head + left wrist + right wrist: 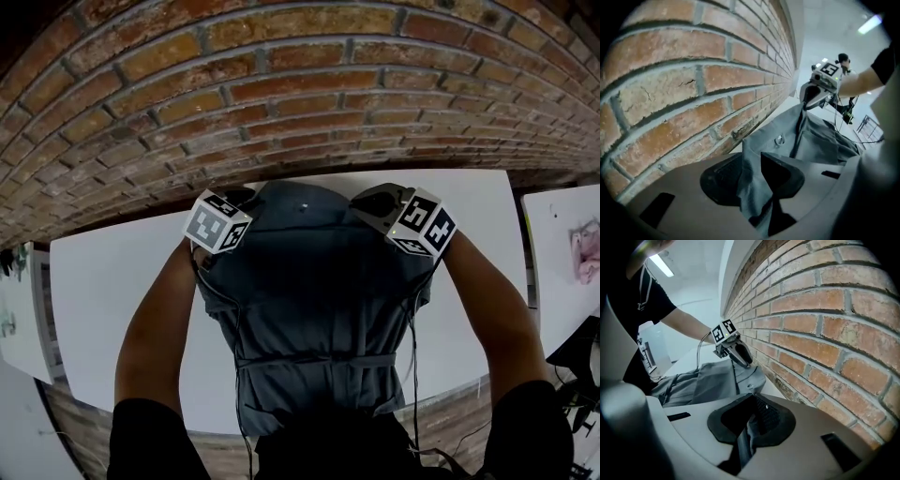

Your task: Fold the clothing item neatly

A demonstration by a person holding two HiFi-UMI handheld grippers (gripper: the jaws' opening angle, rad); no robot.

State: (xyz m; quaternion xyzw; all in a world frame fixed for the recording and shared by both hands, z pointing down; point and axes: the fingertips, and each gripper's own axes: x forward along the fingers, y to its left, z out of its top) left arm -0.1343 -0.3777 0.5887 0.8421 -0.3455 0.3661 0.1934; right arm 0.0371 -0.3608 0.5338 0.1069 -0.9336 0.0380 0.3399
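One grey garment lies across the white table, hem at 6 o'clock. The left tongs at 10 o'clock and the right tongs at 2 o'clock clamp its far corners, with the brick wall beyond.

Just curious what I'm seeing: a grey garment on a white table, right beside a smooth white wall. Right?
Not quite: the wall is red brick, not smooth white; the head view shows it. The grey garment on the white table beside it is right.
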